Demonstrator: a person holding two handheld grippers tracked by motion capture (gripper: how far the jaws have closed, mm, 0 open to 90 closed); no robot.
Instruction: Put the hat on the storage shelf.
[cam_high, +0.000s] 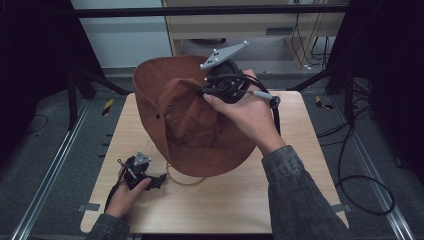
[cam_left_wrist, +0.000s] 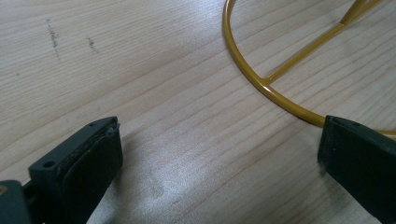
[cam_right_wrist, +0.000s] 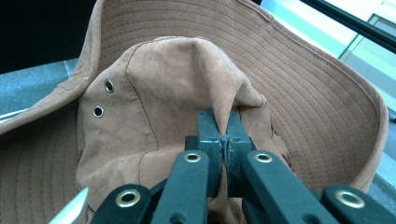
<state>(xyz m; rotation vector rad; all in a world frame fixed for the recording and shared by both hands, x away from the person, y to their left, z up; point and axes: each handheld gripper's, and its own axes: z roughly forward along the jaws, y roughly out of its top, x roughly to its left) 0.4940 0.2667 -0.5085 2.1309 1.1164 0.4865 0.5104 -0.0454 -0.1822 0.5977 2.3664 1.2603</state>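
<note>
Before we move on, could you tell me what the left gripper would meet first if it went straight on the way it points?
Probably the yellow wire ring on the table; the open left gripper points towards it.

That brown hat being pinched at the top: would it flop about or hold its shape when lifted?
Probably floppy: the hat crown puckers into a soft fold where the right gripper clamps it. The stitched brim curves unsupported in the high view, so it likely keeps some shape. It looks light, being thin cloth.
</note>
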